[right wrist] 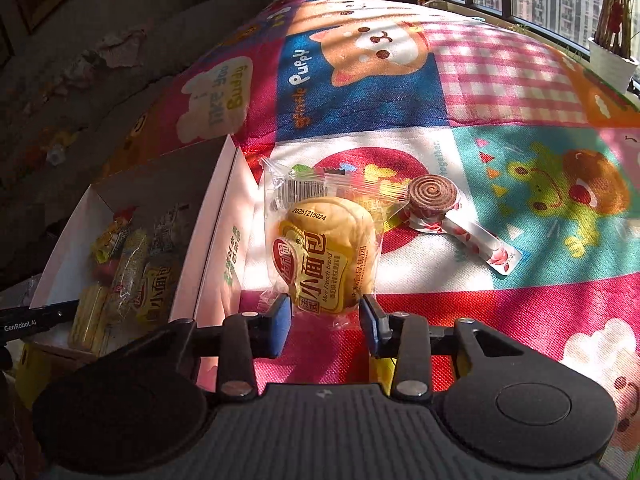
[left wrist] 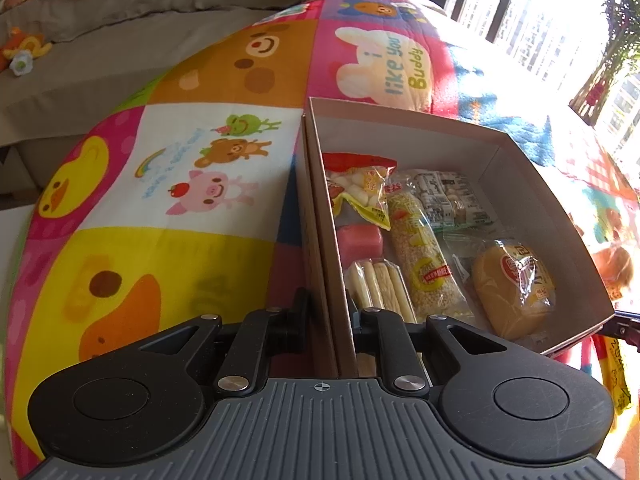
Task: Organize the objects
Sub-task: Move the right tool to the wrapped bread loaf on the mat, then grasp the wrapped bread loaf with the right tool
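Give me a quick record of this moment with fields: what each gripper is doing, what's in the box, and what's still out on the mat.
left gripper: jaws clamped on the near wall of the cardboard box
right gripper: jaws open either side of the bread pack, not closed on it
in box: another bread bun, puffed rice bar, white stick snacks, pink block, candy bag
on mat: bread pack, spiral lollipop
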The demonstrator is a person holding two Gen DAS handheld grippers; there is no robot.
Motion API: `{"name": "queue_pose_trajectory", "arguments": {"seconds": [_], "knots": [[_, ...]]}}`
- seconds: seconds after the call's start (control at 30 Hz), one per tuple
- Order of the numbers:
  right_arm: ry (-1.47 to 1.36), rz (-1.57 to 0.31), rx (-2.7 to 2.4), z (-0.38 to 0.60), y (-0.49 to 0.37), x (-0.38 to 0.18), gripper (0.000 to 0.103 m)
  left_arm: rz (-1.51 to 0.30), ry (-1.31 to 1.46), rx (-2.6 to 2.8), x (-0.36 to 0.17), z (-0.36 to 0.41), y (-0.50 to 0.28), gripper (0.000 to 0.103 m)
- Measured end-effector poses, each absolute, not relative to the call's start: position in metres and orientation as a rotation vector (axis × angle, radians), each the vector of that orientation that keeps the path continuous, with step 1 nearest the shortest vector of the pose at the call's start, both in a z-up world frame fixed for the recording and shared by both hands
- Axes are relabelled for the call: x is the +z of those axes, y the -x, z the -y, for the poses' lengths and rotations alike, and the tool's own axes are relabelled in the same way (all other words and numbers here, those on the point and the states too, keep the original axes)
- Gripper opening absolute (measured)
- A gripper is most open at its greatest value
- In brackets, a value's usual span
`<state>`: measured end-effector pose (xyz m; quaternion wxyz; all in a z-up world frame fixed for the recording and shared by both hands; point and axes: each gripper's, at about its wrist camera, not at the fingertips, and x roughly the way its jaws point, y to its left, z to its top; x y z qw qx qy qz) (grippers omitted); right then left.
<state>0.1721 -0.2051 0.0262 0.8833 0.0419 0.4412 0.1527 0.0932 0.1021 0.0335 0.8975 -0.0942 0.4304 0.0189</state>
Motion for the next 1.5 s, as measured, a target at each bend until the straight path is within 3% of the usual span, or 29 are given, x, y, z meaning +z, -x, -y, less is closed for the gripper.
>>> {"name": "queue_pose_trajectory", "arguments": {"seconds": [0.2, 0.23, 0.33, 0.5, 0.87, 0.9, 0.93, 0.97, 1.2, 1.4, 1.47, 1.5], "knots": [[0.011, -0.928, 0.319, 0.210, -0.127, 0.023, 0.037, -0.892, 0.195, 0.039, 0.034, -0.102, -0.093, 0.017], [0.011, -0.926, 0.311, 0.213, -0.123, 0.025, 0.042, -0.892, 0.196, 0.039, 0.034, -0.102, -0.093, 0.017], [-0.053, -0.907, 0.321, 0.227, -0.112, 0.035, 0.072, -0.893, 0.194, 0.039, 0.034, -0.101, -0.093, 0.017], [-0.065, -0.836, 0.327, 0.231, -0.099, 0.051, 0.083, -0.892, 0.198, 0.040, 0.033, -0.102, -0.092, 0.017], [0.048, -0.855, 0.358, 0.187, -0.127, 0.021, 0.085, -0.897, 0.192, 0.038, 0.032, -0.102, -0.091, 0.017], [0.057, -0.873, 0.349, 0.185, -0.130, 0.017, 0.083, -0.898, 0.190, 0.036, 0.032, -0.102, -0.090, 0.017], [0.063, -0.886, 0.348, 0.183, -0.131, 0.016, 0.069, -0.897, 0.190, 0.036, 0.032, -0.102, -0.090, 0.017], [0.063, -0.891, 0.349, 0.184, -0.130, 0.016, 0.066, -0.897, 0.191, 0.037, 0.032, -0.102, -0.090, 0.017], [0.058, -0.940, 0.384, 0.190, -0.095, 0.019, 0.062, -0.898, 0.192, 0.041, 0.031, -0.101, -0.092, 0.017], [0.068, -0.970, 0.460, 0.186, -0.068, 0.027, 0.070, -0.897, 0.195, 0.040, 0.031, -0.100, -0.093, 0.017], [0.084, -0.934, 0.444, 0.183, -0.066, 0.032, 0.089, -0.895, 0.196, 0.041, 0.031, -0.100, -0.093, 0.017], [0.081, -0.922, 0.433, 0.182, -0.067, 0.034, 0.091, -0.894, 0.197, 0.040, 0.031, -0.100, -0.093, 0.017]]}}
